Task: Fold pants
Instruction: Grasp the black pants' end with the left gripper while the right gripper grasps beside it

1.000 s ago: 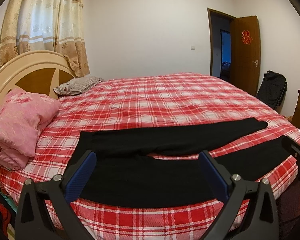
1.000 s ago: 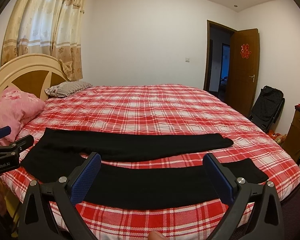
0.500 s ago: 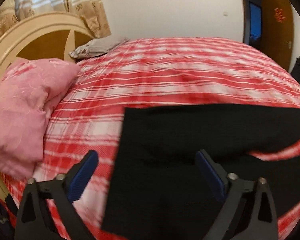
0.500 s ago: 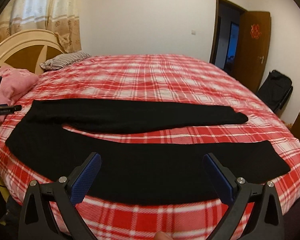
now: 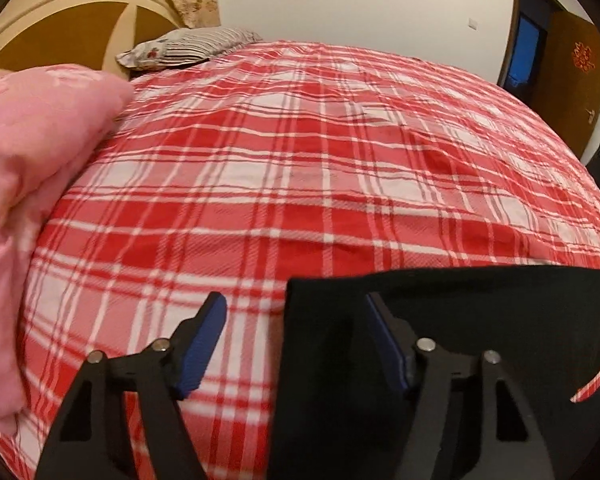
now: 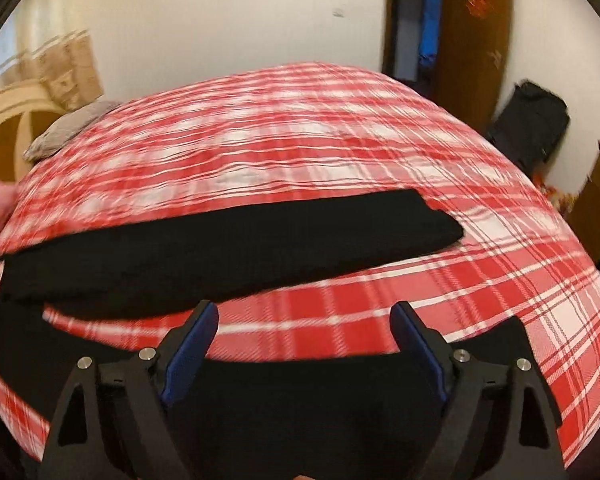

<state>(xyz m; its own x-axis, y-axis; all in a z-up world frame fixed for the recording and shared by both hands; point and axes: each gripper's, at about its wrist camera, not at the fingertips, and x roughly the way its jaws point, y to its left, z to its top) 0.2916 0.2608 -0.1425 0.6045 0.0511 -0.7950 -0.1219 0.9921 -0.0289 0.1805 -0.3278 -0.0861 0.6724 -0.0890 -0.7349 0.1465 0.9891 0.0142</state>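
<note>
Item 1, pants (image 6: 228, 256): black, spread flat across the near half of the bed (image 5: 320, 152). In the right wrist view, far leg runs from 9 o'clock to 2 o'clock; near leg lies along the bed edge at 6 o'clock, its hem (image 6: 508, 340) at 4 o'clock. In the left wrist view, the waist end (image 5: 480, 320) fills 4 to 5 o'clock.

Item 2, my left gripper (image 5: 296, 338): blue pads apart, straddling the waistband's side edge, one pad (image 5: 204, 344) over plaid, the other over black cloth. Nothing clamped.

Item 3, my right gripper (image 6: 304, 344): jaws apart, low over the near leg close to the hem. Nothing clamped.

Item 4, change over the last second: both grippers have dropped from a high overview to just above the fabric, the left swinging toward the waist corner, the right toward the hem end. The right view is smeared, so it is probably still travelling.

Item 5, meaning: my judgement is that the reach is nearly finished and the pinch comes next; no fold is made yet.

Item 6, bystanders: pink quilt (image 5: 32, 184) at 9 o'clock, striped pillow (image 5: 188, 46) at 11 o'clock, clear of the pants.
</note>
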